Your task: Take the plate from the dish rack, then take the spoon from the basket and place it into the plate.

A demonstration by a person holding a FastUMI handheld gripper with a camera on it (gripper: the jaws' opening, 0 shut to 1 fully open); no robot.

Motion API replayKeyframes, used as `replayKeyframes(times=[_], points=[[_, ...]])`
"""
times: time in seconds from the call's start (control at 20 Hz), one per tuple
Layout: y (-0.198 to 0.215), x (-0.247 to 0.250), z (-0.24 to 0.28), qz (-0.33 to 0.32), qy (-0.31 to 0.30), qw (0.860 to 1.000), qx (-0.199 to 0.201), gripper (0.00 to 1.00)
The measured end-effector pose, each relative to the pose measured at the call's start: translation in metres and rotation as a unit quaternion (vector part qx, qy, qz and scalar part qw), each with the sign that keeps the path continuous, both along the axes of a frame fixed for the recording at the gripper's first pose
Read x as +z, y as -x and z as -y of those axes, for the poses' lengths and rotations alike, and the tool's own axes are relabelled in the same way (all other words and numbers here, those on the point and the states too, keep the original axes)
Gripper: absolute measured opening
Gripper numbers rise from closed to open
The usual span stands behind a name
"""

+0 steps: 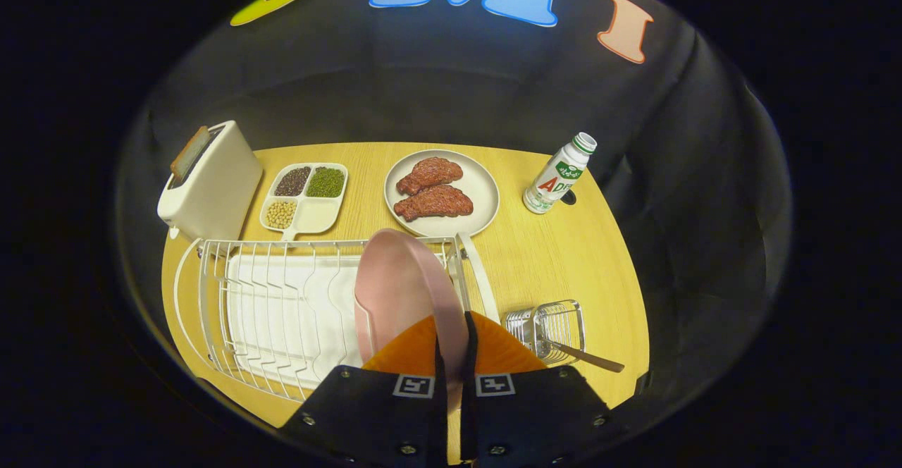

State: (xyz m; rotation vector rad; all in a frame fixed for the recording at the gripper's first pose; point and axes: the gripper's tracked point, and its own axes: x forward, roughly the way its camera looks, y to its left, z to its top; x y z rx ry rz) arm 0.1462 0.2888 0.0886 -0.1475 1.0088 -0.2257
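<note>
A pink plate (398, 292) stands on edge at the right end of the white wire dish rack (282, 299). My gripper (452, 337) is shut on the plate's near rim, one finger on each side of it. Right of the rack a small wire basket (557, 327) holds a spoon (588, 359), whose handle sticks out toward the table's right edge. The basket is just right of my fingers.
Beyond the rack on the wooden table are a white toaster (211, 186) with a slice in it, a divided tray of beans (304, 196), a grey plate with two pieces of meat (442, 193) and a small white bottle (560, 174).
</note>
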Motion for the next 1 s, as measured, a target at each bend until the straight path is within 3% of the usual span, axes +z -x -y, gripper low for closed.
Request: replayKeyframes(times=[0.45, 0.7, 1.0], points=[[-0.001, 0.042, 0.000, 0.015, 0.097, 0.995, 0.015, 0.07], [0.008, 0.074, 0.006, 0.052, 0.062, 0.997, 0.010, 0.07], [0.048, 0.107, 0.043, 0.078, 0.047, 0.996, 0.000, 0.07]])
